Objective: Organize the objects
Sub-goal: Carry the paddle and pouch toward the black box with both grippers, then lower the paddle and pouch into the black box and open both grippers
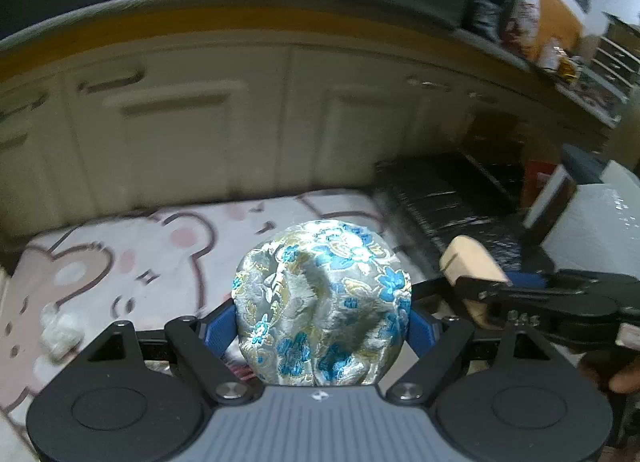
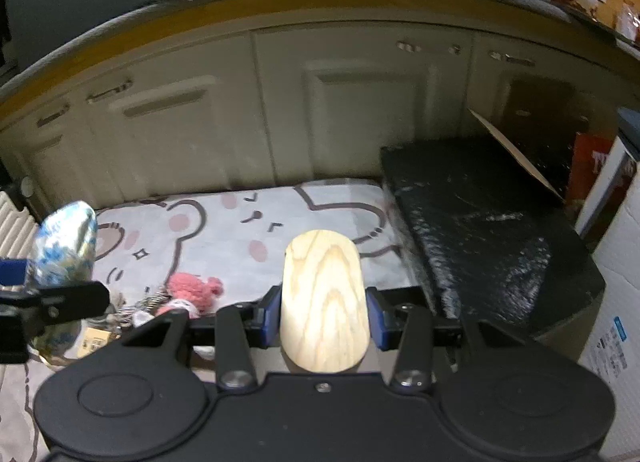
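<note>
Pink plush toy (image 2: 195, 289) – seen only from right wrist.

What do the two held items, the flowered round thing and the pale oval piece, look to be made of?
Flowered pouch, in the left gripper: looks like woven brocade fabric, silvery sheen with blue and gold flowers, creased and soft-looking.
Oval block, in the right gripper: looks like light unpainted wood, with clear arched grain lines and a smooth matte face. Whether it is solid or hollow cannot be told.
</note>
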Tool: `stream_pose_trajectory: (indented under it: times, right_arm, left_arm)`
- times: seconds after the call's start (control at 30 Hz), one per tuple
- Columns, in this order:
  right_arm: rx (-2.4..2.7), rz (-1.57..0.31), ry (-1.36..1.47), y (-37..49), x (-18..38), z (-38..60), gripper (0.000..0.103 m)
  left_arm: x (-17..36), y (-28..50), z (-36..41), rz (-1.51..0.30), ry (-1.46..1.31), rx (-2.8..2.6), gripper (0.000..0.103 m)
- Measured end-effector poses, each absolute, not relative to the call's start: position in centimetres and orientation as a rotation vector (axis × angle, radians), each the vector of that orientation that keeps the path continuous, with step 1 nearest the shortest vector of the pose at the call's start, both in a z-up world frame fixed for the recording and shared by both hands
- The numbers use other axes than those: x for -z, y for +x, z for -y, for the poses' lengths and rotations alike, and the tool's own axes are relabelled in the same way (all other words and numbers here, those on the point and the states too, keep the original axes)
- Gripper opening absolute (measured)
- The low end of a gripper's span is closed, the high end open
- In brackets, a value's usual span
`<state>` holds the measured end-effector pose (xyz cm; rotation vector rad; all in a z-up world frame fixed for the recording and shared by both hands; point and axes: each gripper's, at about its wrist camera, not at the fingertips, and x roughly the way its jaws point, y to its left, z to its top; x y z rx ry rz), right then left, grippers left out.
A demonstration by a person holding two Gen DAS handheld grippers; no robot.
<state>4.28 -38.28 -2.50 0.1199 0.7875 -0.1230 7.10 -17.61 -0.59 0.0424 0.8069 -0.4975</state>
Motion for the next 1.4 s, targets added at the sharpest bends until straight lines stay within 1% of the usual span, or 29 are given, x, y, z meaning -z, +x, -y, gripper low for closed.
stream_pose_trajectory:
  times: [0.23, 0.47, 0.63, 0.77, 0.87, 1.13, 1.2, 1.3, 1.4]
  right_arm:
    - [0.181, -0.839, 0.167, 4.6, 4.5, 41.3, 0.045]
    - [0.230, -0.885, 0.198, 4.5, 6.2, 43.5, 0.045]
    - [0.263, -0.914, 0.215, 4.4, 7.2, 44.8, 0.045]
    - [0.269, -0.941, 0.236, 4.4, 8.1, 45.4, 0.045]
    - [0.257, -0.962, 0.244, 4.5, 8.8, 45.4, 0.045]
    - [0.211, -1.010, 0.250, 5.1, 10.1, 44.8, 0.045]
    - [0.208, -1.020, 0.252, 5.2, 10.4, 44.7, 0.045]
    - [0.202, -1.045, 0.224, 5.4, 11.0, 44.3, 0.045]
    - [0.190, -1.067, 0.200, 5.5, 11.7, 44.1, 0.045]
  left_arm:
    - [1.4, 7.2, 21.7, -0.819, 0.069, 0.629, 0.084]
    - [1.9, 7.6, 25.4, -0.781, 0.038, 0.769, 0.084]
    - [4.5, 8.0, 27.0, -0.802, 0.037, 0.815, 0.084]
    - [7.6, 8.2, 28.3, -0.861, 0.142, 0.824, 0.084]
    - [9.5, 8.1, 28.5, -0.872, 0.247, 0.834, 0.084]
    - [11.9, 7.8, 29.2, -0.897, 0.383, 0.937, 0.084]
    - [12.4, 7.6, 29.8, -0.912, 0.416, 0.954, 0.085]
    - [13.2, 7.4, 29.9, -0.935, 0.469, 0.949, 0.096]
    - [13.5, 7.4, 29.2, -0.931, 0.506, 0.922, 0.101]
